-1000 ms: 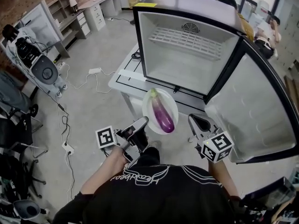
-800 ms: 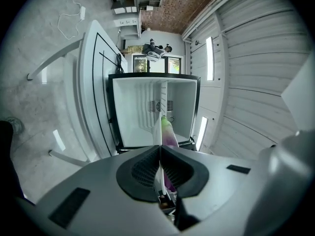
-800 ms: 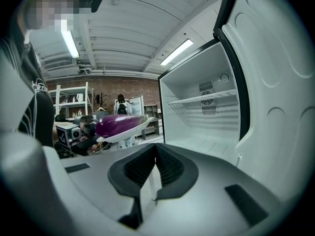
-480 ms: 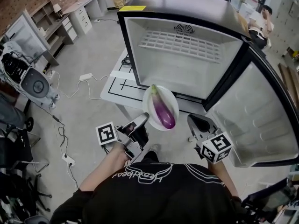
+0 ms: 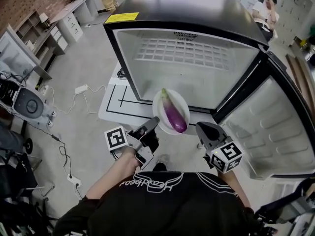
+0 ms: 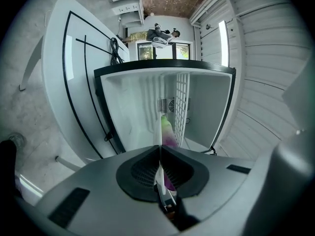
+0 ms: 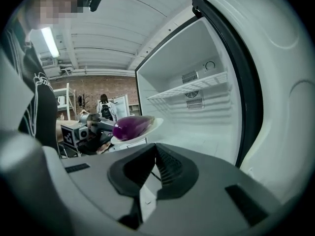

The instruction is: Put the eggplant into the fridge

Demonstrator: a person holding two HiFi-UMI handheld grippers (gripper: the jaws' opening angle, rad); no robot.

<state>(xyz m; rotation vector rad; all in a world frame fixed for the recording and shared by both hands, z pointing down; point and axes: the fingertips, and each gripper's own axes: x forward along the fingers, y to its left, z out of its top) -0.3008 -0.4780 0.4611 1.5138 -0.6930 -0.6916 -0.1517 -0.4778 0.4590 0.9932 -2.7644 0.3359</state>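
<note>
Left claw pinched tight on rim of white plate; eggplant lies on plate, just in front of open fridge. Right claw closed, empty, near fridge door. Yellow label on fridge top: writing too small to read.

Eggplant on plate, before the fridge
</note>
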